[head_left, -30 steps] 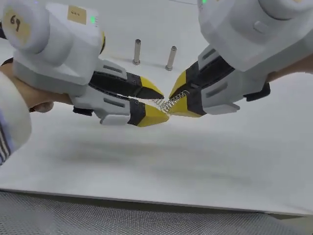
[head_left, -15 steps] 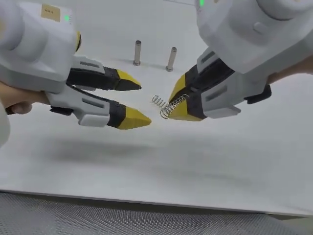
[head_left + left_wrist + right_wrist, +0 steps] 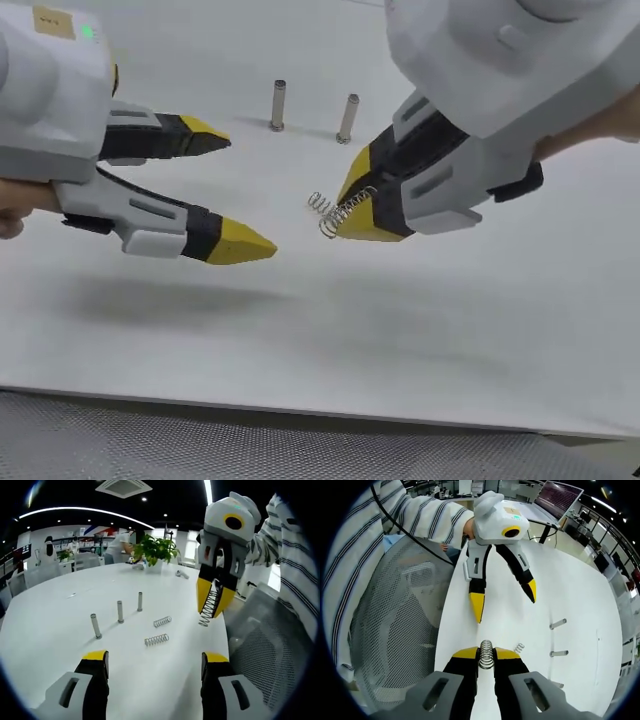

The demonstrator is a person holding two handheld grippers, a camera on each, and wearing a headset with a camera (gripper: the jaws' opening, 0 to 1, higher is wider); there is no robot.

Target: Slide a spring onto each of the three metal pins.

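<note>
A spring (image 3: 346, 211) sits pinched in my right tool (image 3: 486, 655), on the near side of the pins (image 3: 348, 118). My left tool (image 3: 248, 190) gapes wide, holding nothing, just left of it.

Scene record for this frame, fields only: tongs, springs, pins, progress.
left tongs: open, empty
right tongs: shut on a spring, held off the table
loose springs: two, lying on the table beside the pins
metal pins: three, upright, all bare
progress: no spring on a pin yet
</note>
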